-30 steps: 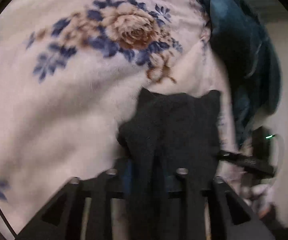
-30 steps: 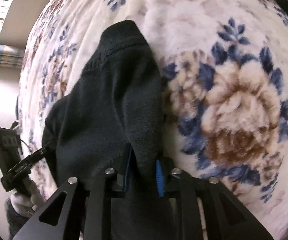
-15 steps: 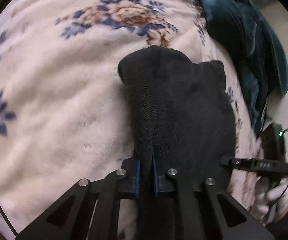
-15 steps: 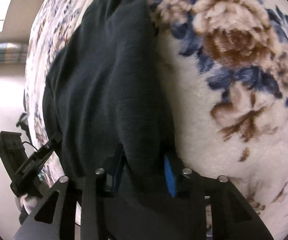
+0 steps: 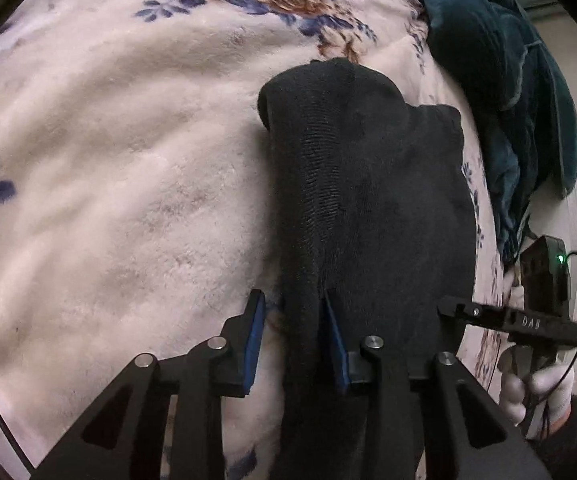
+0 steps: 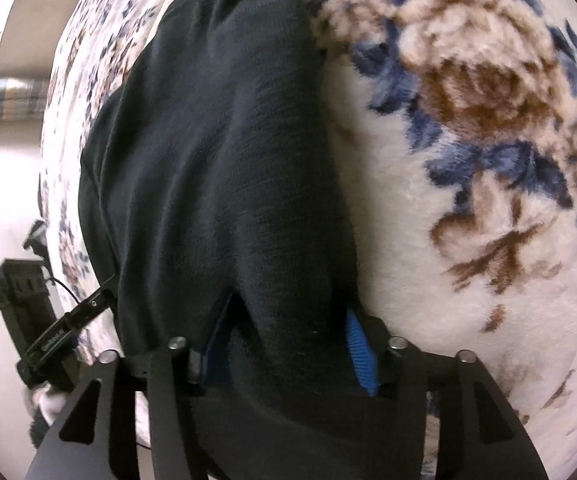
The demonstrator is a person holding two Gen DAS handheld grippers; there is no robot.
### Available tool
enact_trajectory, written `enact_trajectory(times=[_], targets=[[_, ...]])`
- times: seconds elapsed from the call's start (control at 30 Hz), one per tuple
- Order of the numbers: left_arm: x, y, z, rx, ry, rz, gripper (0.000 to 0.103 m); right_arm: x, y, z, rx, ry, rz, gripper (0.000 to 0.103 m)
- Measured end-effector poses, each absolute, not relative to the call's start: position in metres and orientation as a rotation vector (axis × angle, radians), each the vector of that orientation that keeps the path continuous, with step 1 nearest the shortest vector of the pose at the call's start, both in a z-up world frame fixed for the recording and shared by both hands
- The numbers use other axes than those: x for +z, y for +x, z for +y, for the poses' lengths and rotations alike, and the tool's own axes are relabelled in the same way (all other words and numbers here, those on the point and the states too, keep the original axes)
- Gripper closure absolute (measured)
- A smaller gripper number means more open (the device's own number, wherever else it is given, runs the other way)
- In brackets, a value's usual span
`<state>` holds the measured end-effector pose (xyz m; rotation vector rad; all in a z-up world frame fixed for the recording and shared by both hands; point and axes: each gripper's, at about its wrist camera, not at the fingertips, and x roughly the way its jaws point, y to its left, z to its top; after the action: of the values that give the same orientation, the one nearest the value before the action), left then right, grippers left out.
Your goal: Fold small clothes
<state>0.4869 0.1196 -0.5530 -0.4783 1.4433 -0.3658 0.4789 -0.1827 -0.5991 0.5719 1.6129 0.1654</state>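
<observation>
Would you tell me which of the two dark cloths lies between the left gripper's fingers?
The black knit garment: the left gripper's jaws, which have just been opening, straddle its edge. The teal cloth lies bunched apart at the blanket's far right.

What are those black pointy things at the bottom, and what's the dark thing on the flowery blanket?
Those are two hand-held grabbers, each with two fingers and a camera looking along them. One picture is from the left gripper, the other from the right gripper, held by a gloved hand. A black garment lies on the blanket, with a teal cloth beside. Both grippers' fingers have just been opening with the garment between them, so neither grips it.
</observation>
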Motion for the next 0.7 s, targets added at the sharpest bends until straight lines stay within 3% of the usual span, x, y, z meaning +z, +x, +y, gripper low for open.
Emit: enact_trajectory(times=[0.7], targets=[[-0.555, 0.479, 0.135, -0.344, -0.515, 1.457, 0.074, -0.598, 0.478, -0.169, 0.179, 0.465, 1.612, 0.040]])
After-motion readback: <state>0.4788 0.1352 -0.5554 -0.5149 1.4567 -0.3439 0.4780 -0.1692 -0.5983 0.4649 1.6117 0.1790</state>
